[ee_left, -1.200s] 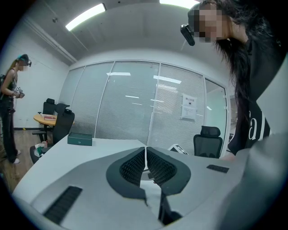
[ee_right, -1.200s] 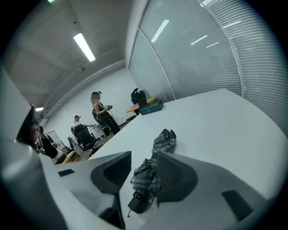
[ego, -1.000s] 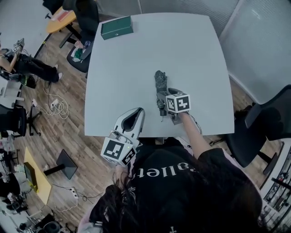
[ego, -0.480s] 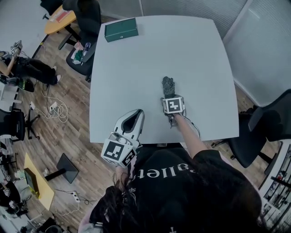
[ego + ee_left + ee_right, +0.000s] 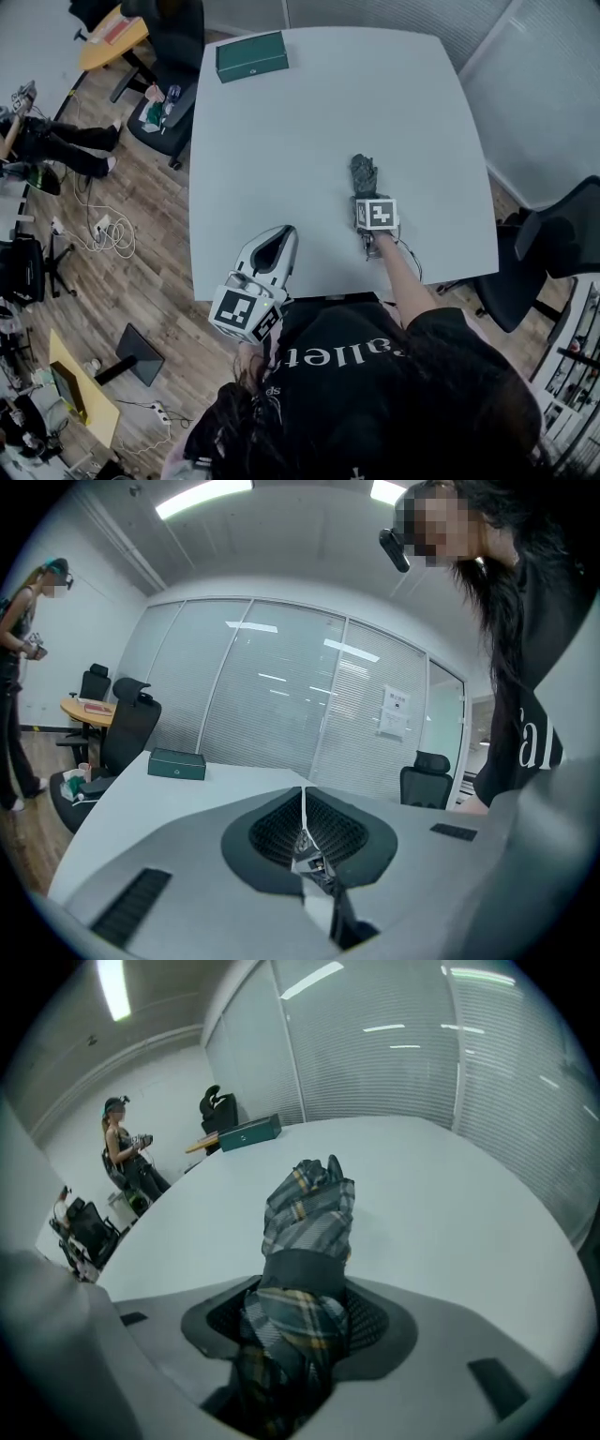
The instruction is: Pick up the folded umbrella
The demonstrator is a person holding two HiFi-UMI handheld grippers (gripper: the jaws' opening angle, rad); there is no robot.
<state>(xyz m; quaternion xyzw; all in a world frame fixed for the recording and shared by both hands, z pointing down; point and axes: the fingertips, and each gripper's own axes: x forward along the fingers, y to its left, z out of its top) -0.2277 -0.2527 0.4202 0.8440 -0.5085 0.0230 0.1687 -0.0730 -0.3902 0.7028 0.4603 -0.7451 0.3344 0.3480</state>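
White tabletop (image 5: 281, 141) fills the middle of the head view, and on its lower right part lies the folded umbrella (image 5: 364, 173), a dark plaid bundle pointing toward the top of the frame. The right gripper (image 5: 368, 202) sits over the umbrella's near end. In the right gripper view the plaid fabric and its dark strap fill the whole gap between the jaws, which have just been closing and now clamp the umbrella from both sides, while its far end reaches out over the table. The left gripper (image 5: 278, 240) hangs at the table's near edge, lower left of the umbrella and well apart from it. Its jaws are pressed together with nothing between them, as the left gripper view shows. A dark green box (image 5: 251, 56) lies near the table's far left corner at the top of the frame. A black office chair (image 5: 553, 253) stands off the right edge of the table, and wooden floor (image 5: 141, 244) with cables runs down the left side.
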